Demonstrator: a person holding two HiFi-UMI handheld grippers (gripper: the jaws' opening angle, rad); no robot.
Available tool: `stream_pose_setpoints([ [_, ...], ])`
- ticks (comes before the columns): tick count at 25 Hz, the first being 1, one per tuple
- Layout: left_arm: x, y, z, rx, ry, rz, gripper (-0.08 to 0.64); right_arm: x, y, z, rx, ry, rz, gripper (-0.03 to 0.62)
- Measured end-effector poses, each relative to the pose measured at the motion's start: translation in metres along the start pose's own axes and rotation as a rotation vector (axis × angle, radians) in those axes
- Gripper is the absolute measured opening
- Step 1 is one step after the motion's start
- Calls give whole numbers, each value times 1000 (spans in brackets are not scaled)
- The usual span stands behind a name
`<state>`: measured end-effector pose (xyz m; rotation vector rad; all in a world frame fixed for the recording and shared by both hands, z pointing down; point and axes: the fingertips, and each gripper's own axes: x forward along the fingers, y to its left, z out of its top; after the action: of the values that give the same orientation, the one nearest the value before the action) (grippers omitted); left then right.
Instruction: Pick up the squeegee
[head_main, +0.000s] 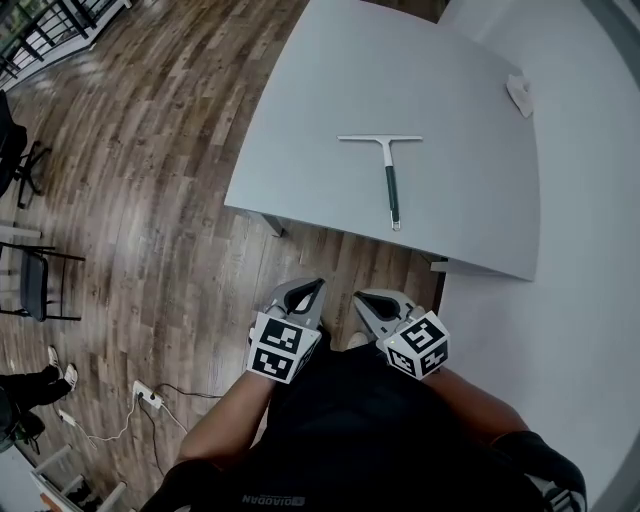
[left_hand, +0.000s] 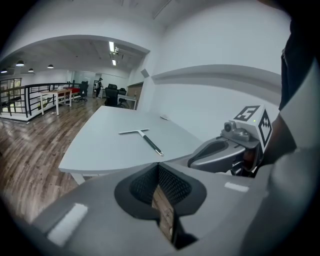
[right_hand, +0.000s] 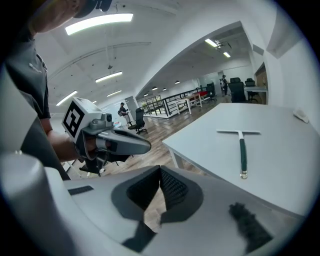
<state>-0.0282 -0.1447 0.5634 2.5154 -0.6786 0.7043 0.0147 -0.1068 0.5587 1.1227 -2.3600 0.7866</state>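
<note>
Standing on the wooden floor, I faced the pale grey table, whose near edge lay ahead of both my tools. I held the left gripper and the right gripper side by side over the floor, short of that edge, each with its jaws pressed together at the tips and nothing between them. The squeegee lay flat on the tabletop, well apart from both grippers, its blade across the far end and its dark handle pointing back toward me, ending near the table's edge. A small crumpled white cloth sat near the far right side.
</note>
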Motion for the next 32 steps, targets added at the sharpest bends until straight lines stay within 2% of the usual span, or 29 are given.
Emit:
stream_pose_setpoints([
  [4,-1,17,5,56,14,-40,8,20,7,17,-54,12,-7,6],
  [13,-6,24,7,98,33,-103,8,36,16,42,-115,21,-20,6],
  [21,-2,36,15,76,13,-64,8,45,-3,62,-116,-12,-13,6],
  [28,13,62,26,44,26,10,8,61,-40,83,-36,-40,19,6],
  [32,33,74,35,42,41,21,8,69,-72,91,-2,-41,13,6],
])
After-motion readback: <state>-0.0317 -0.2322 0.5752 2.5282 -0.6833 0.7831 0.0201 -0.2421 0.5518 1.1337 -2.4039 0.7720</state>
